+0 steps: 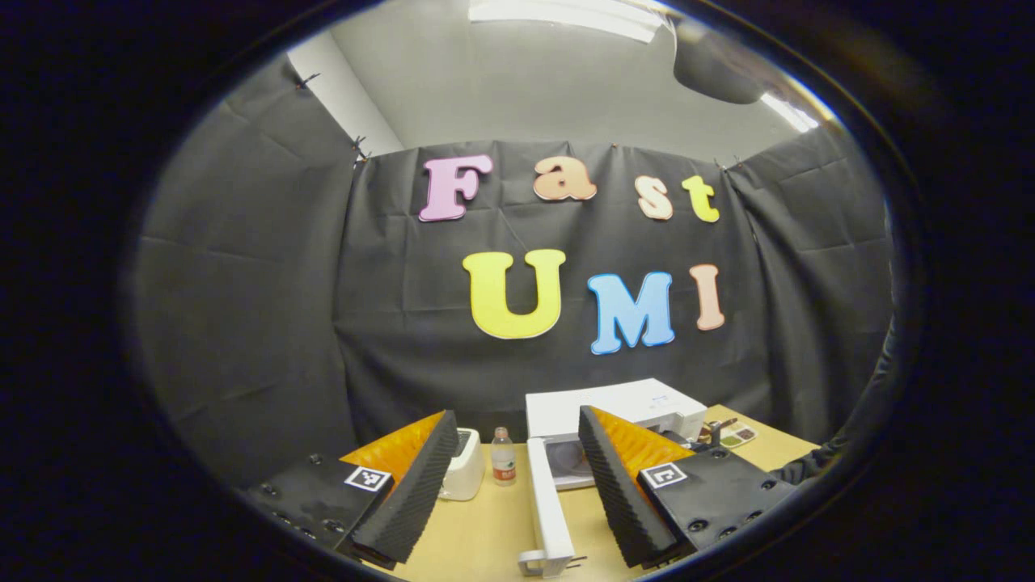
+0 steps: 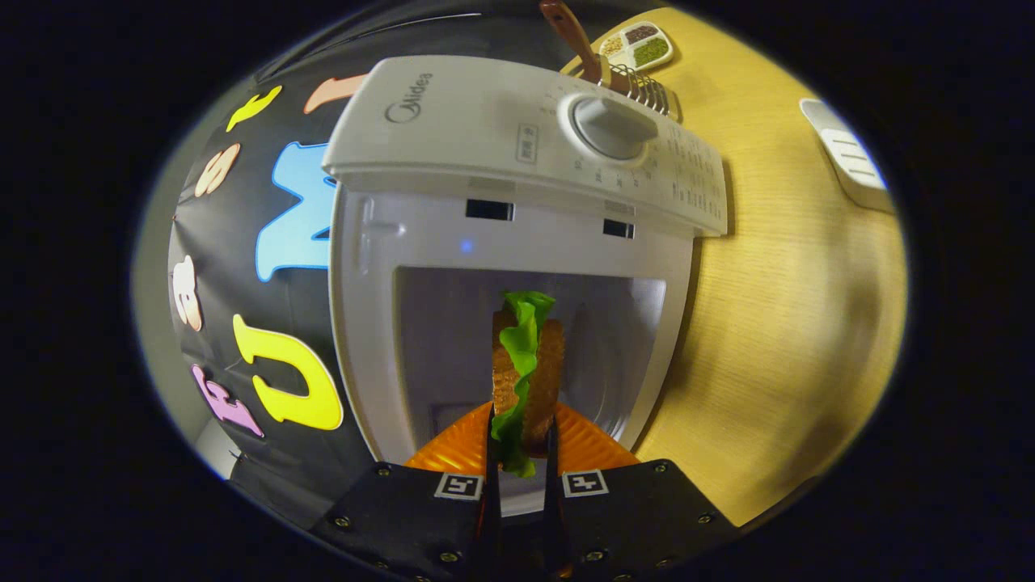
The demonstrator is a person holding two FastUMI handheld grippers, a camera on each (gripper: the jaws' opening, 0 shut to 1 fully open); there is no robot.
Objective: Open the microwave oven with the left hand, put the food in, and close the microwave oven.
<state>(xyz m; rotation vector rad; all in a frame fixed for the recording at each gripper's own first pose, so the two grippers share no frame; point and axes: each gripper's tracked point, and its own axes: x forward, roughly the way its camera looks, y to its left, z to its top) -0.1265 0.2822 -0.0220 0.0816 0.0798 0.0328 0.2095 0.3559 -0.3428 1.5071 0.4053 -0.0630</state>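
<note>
Now placing | right gripper pinching lettuce-and-bread sandwich before open white microwave oven cavity | left gripper spread, clear of swung-out door

We record the white microwave oven standing open on the wooden table, its door swung fully outward toward six o'clock in the left gripper view. The sandwich (toasted bread, green lettuce) stands on edge at the cavity mouth.
</note>
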